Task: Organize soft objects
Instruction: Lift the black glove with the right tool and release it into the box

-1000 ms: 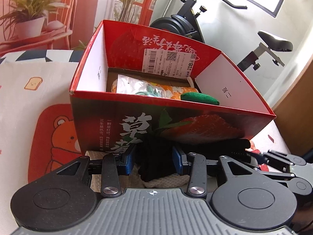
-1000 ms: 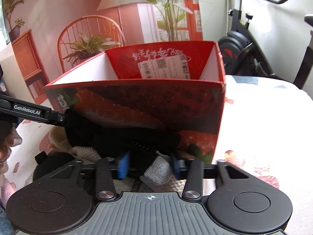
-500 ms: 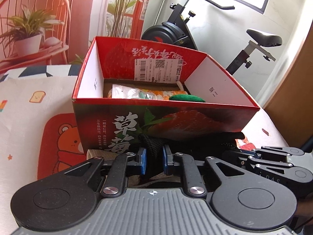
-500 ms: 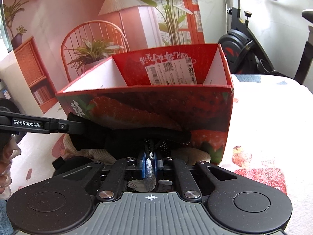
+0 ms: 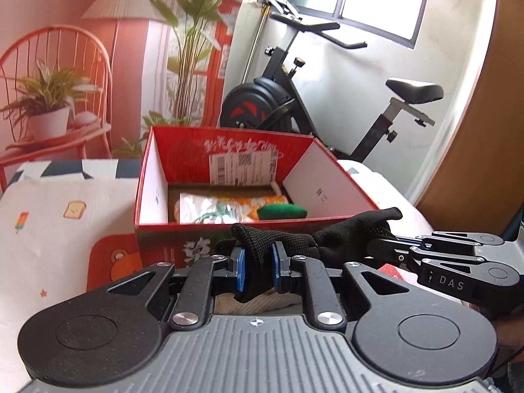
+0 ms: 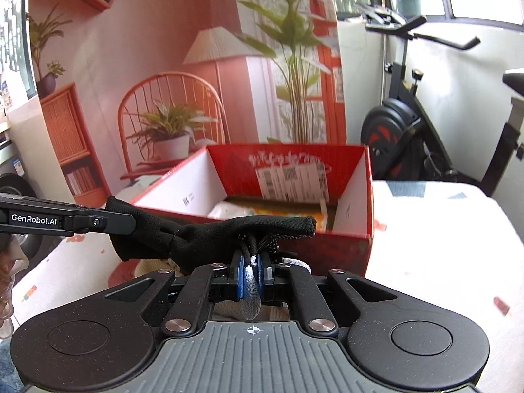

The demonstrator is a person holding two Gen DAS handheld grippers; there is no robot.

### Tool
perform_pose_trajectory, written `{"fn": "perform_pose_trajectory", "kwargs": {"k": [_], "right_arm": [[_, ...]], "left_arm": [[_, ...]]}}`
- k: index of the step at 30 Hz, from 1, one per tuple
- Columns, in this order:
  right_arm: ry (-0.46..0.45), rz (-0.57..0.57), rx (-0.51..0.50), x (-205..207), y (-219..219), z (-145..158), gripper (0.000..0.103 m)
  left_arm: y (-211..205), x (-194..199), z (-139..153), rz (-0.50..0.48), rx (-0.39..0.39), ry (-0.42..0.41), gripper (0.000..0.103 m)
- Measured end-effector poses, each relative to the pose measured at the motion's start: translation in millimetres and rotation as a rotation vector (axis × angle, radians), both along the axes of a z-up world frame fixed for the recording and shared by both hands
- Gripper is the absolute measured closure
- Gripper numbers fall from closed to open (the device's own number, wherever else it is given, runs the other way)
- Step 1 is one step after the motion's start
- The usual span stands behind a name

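A black knit glove (image 5: 347,232) hangs stretched between my two grippers, level with the front rim of the red strawberry box (image 5: 180,226). My left gripper (image 5: 258,262) is shut on a bunched fold at one end of it. My right gripper (image 6: 251,270) is shut on a thin grey-tipped part of the glove (image 6: 213,229). The right gripper (image 5: 375,247) comes in from the right in the left wrist view. The left gripper (image 6: 129,221) comes in from the left in the right wrist view. In the box lie a plastic-wrapped orange and white packet (image 5: 216,208) and a green soft piece (image 5: 281,212).
A beige cloth (image 5: 262,301) lies on the table below the glove. The box (image 6: 355,196) stands on a patterned tablecloth (image 5: 65,229) with a red bear mat (image 5: 111,262). An exercise bike (image 5: 294,104) stands behind the table. A hand (image 6: 6,262) shows at the left edge.
Both grippers went from open around the glove to shut on it. They then rose with it, lifting it off the beige cloth to the height of the box's rim.
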State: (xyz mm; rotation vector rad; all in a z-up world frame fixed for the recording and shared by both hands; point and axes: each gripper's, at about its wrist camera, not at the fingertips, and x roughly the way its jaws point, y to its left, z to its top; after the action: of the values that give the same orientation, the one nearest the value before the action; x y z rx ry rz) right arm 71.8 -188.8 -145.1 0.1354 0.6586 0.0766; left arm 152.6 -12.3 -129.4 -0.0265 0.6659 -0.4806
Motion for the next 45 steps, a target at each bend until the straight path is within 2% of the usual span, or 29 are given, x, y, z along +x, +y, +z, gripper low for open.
{"fn": "perform_pose_trajectory", "kwargs": {"k": [8, 26, 36, 45], "right_arm": [[-0.055, -0.002, -0.02, 4, -2, 30, 0.096], [-0.109, -0.005, -0.043, 36, -5, 59, 0.096], [-0.107, -0.01, -0.053, 59, -12, 60, 0.096], [-0.088, -0.027, -0.049, 91, -26, 51, 0.096]], "left_arm": [[-4, -1, 23, -0.004, -0.023, -0.062, 0.086], [-2, 17, 45, 0.027, -0.067, -0.118, 0.086], [-7, 34, 50, 0.043, -0.079, -0.132, 0.086], [-15, 60, 43, 0.073, -0.106, -0.106, 0.086]]}}
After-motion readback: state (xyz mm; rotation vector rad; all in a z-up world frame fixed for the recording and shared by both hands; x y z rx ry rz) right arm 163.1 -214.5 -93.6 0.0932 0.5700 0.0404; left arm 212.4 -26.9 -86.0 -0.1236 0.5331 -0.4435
